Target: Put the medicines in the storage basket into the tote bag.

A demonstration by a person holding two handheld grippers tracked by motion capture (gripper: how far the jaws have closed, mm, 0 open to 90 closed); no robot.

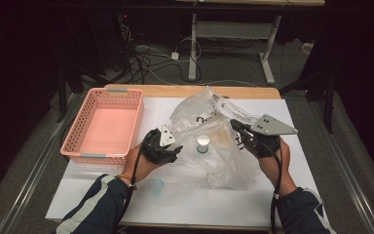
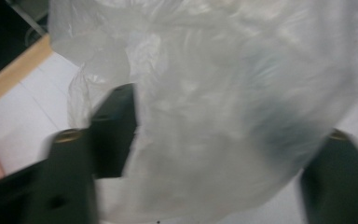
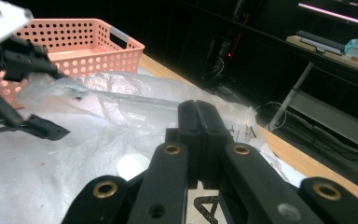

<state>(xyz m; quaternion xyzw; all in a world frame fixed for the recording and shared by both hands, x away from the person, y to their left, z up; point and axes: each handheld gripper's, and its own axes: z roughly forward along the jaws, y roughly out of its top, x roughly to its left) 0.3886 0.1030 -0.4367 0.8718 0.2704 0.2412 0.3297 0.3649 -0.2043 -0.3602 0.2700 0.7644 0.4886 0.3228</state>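
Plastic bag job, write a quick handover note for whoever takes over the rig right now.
Right gripper: jaws shut, pinching the right edge of the clear plastic bag.
Left gripper: jaws apart at the bag's left side, film between them; the blur hides whether the pads press it.
Inside the bag, a small white-capped item stands on the table.
The pink basket sits at the left, nothing in it.
Done: right side secured.
Left: probably confirm the left grip, then open the bag.

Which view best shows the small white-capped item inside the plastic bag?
The high view: the capped item stands visible through the plastic bag. The right gripper view shows its cap as a pale disc; in the left gripper view I cannot make it out.
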